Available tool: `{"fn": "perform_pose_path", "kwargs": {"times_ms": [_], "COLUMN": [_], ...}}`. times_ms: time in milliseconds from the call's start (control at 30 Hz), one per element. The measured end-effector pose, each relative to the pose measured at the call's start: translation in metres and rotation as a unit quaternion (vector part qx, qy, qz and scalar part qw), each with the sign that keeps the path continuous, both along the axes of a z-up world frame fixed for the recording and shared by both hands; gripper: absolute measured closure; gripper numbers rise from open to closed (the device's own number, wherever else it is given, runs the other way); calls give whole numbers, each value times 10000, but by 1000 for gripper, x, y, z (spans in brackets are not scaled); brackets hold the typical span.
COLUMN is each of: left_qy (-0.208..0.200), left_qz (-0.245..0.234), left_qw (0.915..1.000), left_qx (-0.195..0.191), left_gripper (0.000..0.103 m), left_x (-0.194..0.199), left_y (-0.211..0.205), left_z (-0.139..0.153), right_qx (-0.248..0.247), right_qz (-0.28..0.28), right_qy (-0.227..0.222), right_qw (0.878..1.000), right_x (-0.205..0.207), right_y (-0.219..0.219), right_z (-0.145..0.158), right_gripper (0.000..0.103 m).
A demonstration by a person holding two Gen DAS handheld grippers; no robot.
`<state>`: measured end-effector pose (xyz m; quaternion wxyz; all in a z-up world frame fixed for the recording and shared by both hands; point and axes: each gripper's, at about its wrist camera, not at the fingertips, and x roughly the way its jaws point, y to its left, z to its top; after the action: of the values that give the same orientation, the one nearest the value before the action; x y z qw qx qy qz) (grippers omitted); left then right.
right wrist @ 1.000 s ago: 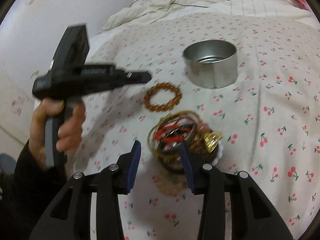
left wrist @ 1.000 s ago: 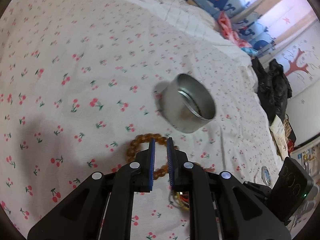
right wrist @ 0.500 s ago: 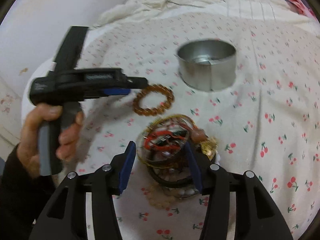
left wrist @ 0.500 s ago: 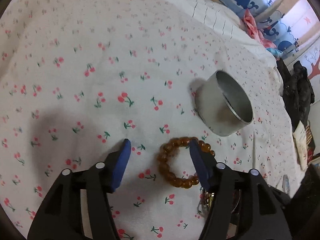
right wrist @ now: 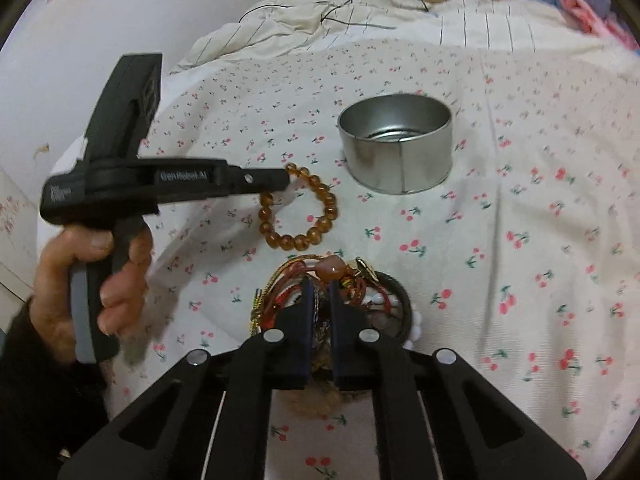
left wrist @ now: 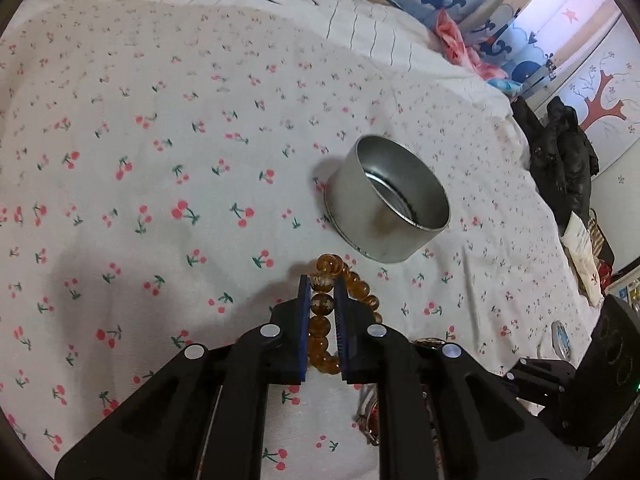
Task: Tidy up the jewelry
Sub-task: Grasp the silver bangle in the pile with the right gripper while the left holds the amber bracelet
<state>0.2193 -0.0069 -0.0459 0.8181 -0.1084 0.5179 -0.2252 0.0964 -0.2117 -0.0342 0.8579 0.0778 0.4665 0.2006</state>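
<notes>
An amber bead bracelet point(left wrist: 362, 288) lies on the cherry-print sheet, and my left gripper point(left wrist: 323, 280) is closing its jaws, its blue pads pressed on several beads. In the right wrist view the left gripper point(right wrist: 286, 178), held by a hand point(right wrist: 80, 280), meets the bracelet point(right wrist: 329, 210) at its far left side. Just beyond stands an empty round silver tin point(left wrist: 384, 208), also in the right wrist view point(right wrist: 400, 160). My right gripper point(right wrist: 319, 286) is closing its jaws in a tangled pile of bracelets point(right wrist: 280, 292), with a braided cord pinched between the pads.
The cherry-print sheet point(right wrist: 520, 240) covers the bed. A striped white quilt point(right wrist: 360, 20) with a black cable is bunched at the back. Black bags point(left wrist: 560, 160) and clutter stand off the bed's right edge. A white wall point(right wrist: 80, 20) is at the left.
My left gripper opened wide over the amber bracelet, then closed on its beads. My right gripper moved down into the pile and closed on a cord.
</notes>
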Motion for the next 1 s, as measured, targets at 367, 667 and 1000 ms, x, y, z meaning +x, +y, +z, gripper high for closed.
{"fn": "perform_pose_path", "kwargs": {"times_ms": [367, 667, 1000], "left_qy": [84, 470, 505], "left_qz": [59, 130, 124], "left_qw": [9999, 9988, 9986], "left_qx": [-110, -55, -64], "left_gripper": [93, 92, 90], "left_x": [-2, 2, 2], "left_y": [11, 12, 10], "left_z": [-2, -18, -18], "right_qx": [-192, -296, -882], "right_qz": [-67, 163, 167], "right_qy": [-326, -112, -219], "right_qw": [9993, 9994, 9957], "right_x": [-12, -12, -13], "right_y": [-18, 3, 13], "right_z": [17, 3, -2], "right_gripper": [100, 55, 96]}}
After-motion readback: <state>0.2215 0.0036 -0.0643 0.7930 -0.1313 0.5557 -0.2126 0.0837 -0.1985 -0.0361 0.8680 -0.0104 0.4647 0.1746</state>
